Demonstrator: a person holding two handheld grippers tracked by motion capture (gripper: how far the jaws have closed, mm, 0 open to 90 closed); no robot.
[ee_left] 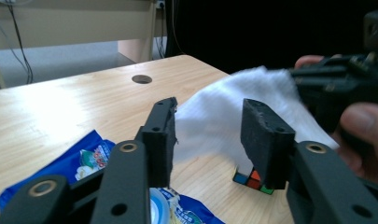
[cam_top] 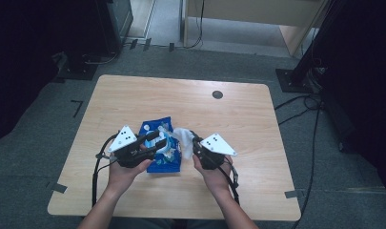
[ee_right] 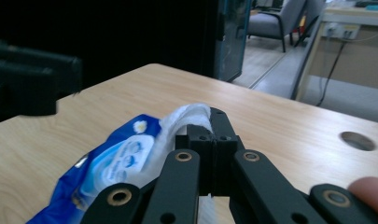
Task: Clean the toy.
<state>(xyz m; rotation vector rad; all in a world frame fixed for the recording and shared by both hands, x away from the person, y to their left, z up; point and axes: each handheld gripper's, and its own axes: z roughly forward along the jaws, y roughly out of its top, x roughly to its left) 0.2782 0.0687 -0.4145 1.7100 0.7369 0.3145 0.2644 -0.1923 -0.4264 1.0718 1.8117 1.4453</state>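
Blue wet-wipe pack [cam_top: 159, 148] flat on the worktop [cam_top: 238, 119], near the front edge, between the 2 hands. Lid flap of the pack open, pale blue label visible in the right gripper view [ee_right: 116, 161].

White wipe [cam_top: 183, 140] drawn out of the pack opening, rising toward the right. Same wipe spread wide behind the black fingers [ee_left: 161, 140] in the left gripper view [ee_left: 214, 116], clear of the worktop.

Right gripper [cam_top: 198, 145]: fingers [ee_right: 198, 140] together, clamped on the wipe at its upper end; white fabric bunched against the tips in the right gripper view [ee_right: 213, 140]. Right hand [cam_top: 214, 174] behind it, just right of the pack.

Left gripper [cam_top: 155, 140]: over the pack, pointed toward the right gripper. Fingers apart in the left gripper view [ee_left: 210, 135], nothing pinched between the pads; wipe behind the gap, not touched so far as can be told. Left hand [cam_top: 126, 169] at the pack's left edge.

Small multicoloured cube [ee_left: 253, 181] on the worktop beyond the left gripper, partly hidden by 1 finger. Round dark hole [cam_top: 218, 94] in the worktop, well apart from the pack.
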